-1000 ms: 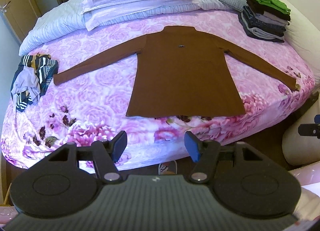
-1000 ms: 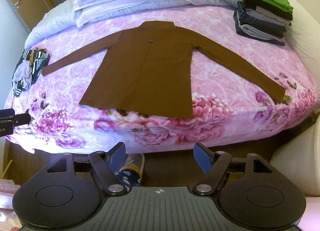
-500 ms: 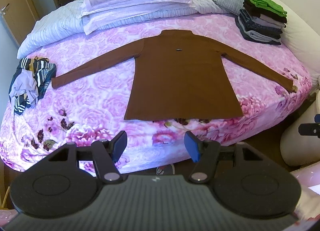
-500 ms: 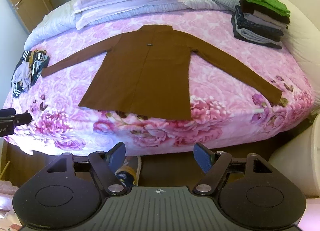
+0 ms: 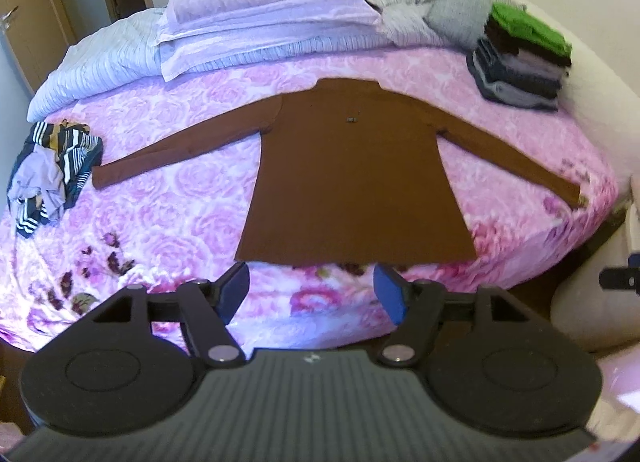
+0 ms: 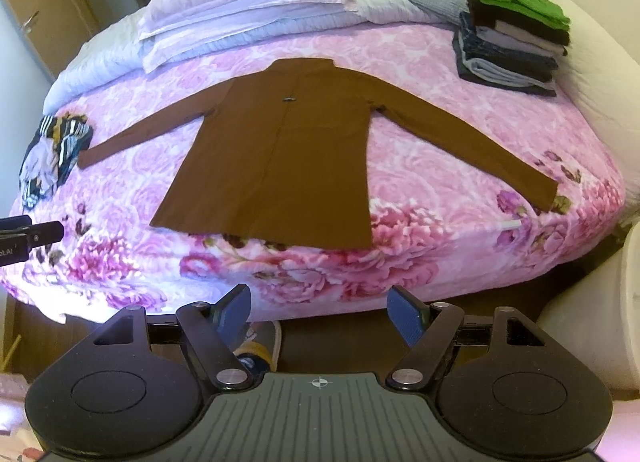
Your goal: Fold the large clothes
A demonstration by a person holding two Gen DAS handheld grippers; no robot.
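Observation:
A brown long-sleeved top point(image 5: 352, 177) point(image 6: 280, 165) lies flat on the pink flowered bed point(image 5: 168, 197) point(image 6: 432, 165), sleeves spread out to both sides, hem toward me. My left gripper point(image 5: 312, 288) hovers off the bed's near edge, just short of the hem; its jaws are opening and nothing is between them. My right gripper point(image 6: 320, 310) hangs over the floor in front of the bed, open and empty, well short of the hem. The other gripper's tip shows at the right edge of the left wrist view and the left edge of the right wrist view.
A stack of folded clothes point(image 5: 520, 61) point(image 6: 512, 41) with a green piece on top sits at the bed's far right. A crumpled striped garment point(image 5: 48, 173) point(image 6: 52, 153) lies at the left. Pillows and bedding point(image 5: 264, 29) line the head. A shoe point(image 6: 256, 350) is on the floor.
Both views have tipped up a little, so the bed and top sit slightly lower in frame. The left jaws stand a bit wider.

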